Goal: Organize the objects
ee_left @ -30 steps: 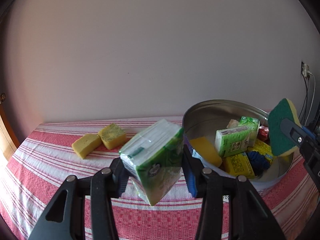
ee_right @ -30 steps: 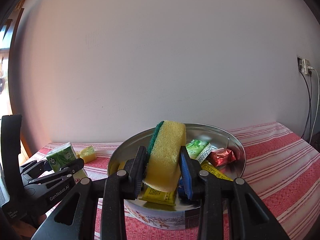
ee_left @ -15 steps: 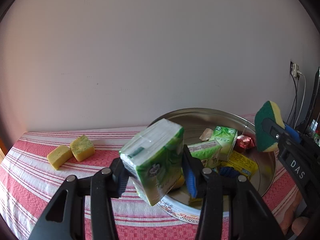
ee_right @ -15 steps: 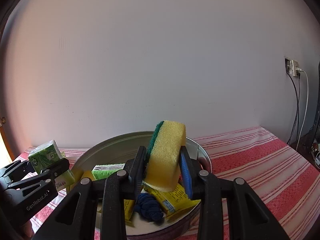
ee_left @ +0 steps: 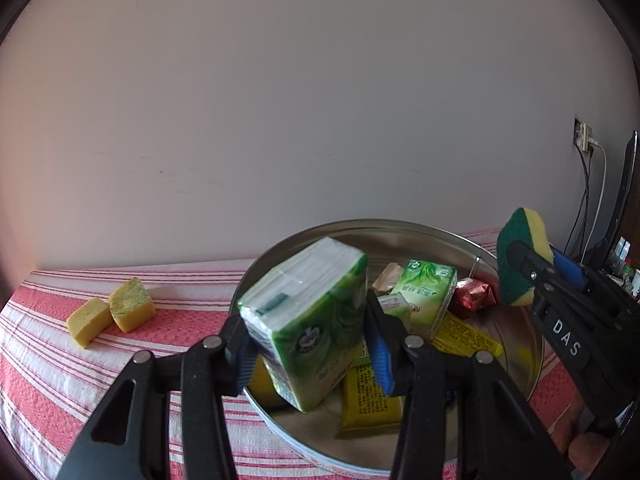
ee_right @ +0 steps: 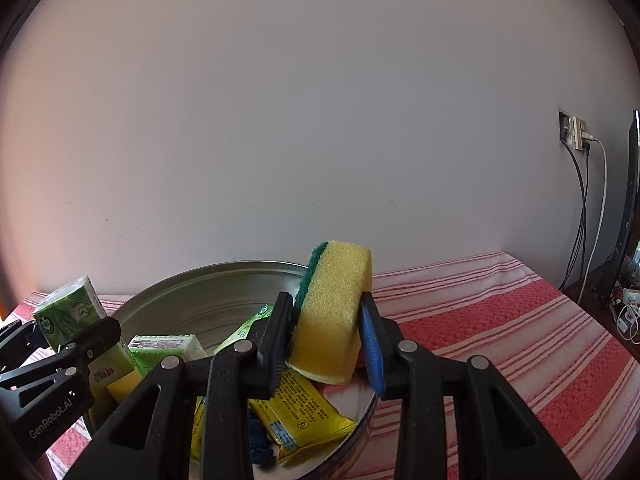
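Holding left: left gripper (ee_left: pixel 308 344) clamps the tissue pack (ee_left: pixel 306 322) over the tin (ee_left: pixel 400 226) — likely for dropping in.
Holding right: right gripper (ee_right: pixel 326 344) pinches the sponge (ee_right: pixel 334 312) above the tin's right rim — same apparent purpose.
Waiting: two sponge pieces (ee_left: pixel 110 316) on the tablecloth (ee_left: pixel 48 364).

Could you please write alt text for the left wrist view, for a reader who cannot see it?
The left gripper clamps a green and white tissue pack above a round metal tin holding green packs and yellow packets. At right, the right gripper holds a yellow sponge with a green scouring side. Two yellow sponge blocks lie on the red and white striped tablecloth.
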A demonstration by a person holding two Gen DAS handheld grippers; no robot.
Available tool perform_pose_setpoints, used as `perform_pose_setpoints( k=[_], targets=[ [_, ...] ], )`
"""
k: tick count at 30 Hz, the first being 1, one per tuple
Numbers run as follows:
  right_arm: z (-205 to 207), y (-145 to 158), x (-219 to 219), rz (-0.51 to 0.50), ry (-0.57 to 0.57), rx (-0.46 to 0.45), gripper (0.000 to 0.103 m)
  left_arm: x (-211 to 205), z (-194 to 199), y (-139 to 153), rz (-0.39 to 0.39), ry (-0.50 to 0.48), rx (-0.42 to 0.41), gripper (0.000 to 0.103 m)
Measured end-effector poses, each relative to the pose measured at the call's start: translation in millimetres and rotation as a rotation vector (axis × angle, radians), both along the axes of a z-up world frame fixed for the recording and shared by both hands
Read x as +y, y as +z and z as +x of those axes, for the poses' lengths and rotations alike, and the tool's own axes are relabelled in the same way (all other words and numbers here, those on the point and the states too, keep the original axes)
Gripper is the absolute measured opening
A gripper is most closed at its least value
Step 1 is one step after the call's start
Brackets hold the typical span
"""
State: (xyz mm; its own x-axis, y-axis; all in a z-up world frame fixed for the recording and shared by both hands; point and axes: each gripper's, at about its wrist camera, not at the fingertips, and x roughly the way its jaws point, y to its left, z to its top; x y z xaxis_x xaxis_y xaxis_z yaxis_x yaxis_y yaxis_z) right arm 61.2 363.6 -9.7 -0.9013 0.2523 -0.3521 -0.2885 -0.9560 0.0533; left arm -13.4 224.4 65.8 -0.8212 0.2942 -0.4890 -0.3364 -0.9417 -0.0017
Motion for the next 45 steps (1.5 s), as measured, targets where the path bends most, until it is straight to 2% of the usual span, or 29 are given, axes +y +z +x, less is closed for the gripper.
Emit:
perform_pose_setpoints(
  k=[18, 25, 27, 30, 32, 33, 34, 36, 38, 40, 45],
  targets=[
    [-26.6, -19.1, -5.8, 0.056, 0.02, -0.114, 0.036, 15.8, -14.5, -13.8, -0.027, -0.007, -0.059, 0.046],
    [-33.2, -20.6, -17.3, 0.052, 0.067, -0.161, 0.036, 19.4, -16.5, -21.3, -0.054, 0.003, -0.076, 0.046],
    [-34.8, -21.9, -17.8, 0.043, 0.096, -0.171, 0.036, 20.8, -8.4, -21.6, -0.061, 0.004, -0.077, 0.043],
    [-33.1, -22.2, -20.2, 0.033, 0.145, -0.168, 0.041, 25.8, -7.0, -23.6, -0.066, 0.013, -0.083, 0.044],
    [-30.4, -21.4, -22.6, 0.025, 0.184, -0.157, 0.052, 29.4, -16.3, -26.9, -0.062, 0.028, -0.085, 0.062],
    [-28.5, -20.7, -23.3, 0.031, 0.177, -0.15, 0.062, 34.3, -16.7, -29.3, -0.06, 0.047, -0.073, 0.064],
    [-25.6, -19.6, -22.7, 0.029, 0.169, -0.14, 0.065, 32.6, -15.1, -27.8, -0.052, 0.058, -0.061, 0.071],
    [-18.2, -17.2, -18.5, 0.012, 0.173, -0.104, 0.066, 28.5, -13.2, -25.5, -0.034, 0.073, -0.034, 0.084],
    [-7.7, -13.2, -16.1, 0.004, 0.142, -0.055, 0.067, 24.6, -9.9, -21.6, -0.018, 0.097, -0.004, 0.103],
    [3.7, -9.3, -12.9, -0.021, 0.109, 0.002, 0.078, 21.8, -5.4, -17.0, 0.007, 0.103, 0.026, 0.102],
    [28.3, 4.4, 1.5, -0.099, -0.015, 0.136, 0.085, 26.9, 2.7, -12.1, -0.007, 0.1, 0.078, 0.103]
  ],
)
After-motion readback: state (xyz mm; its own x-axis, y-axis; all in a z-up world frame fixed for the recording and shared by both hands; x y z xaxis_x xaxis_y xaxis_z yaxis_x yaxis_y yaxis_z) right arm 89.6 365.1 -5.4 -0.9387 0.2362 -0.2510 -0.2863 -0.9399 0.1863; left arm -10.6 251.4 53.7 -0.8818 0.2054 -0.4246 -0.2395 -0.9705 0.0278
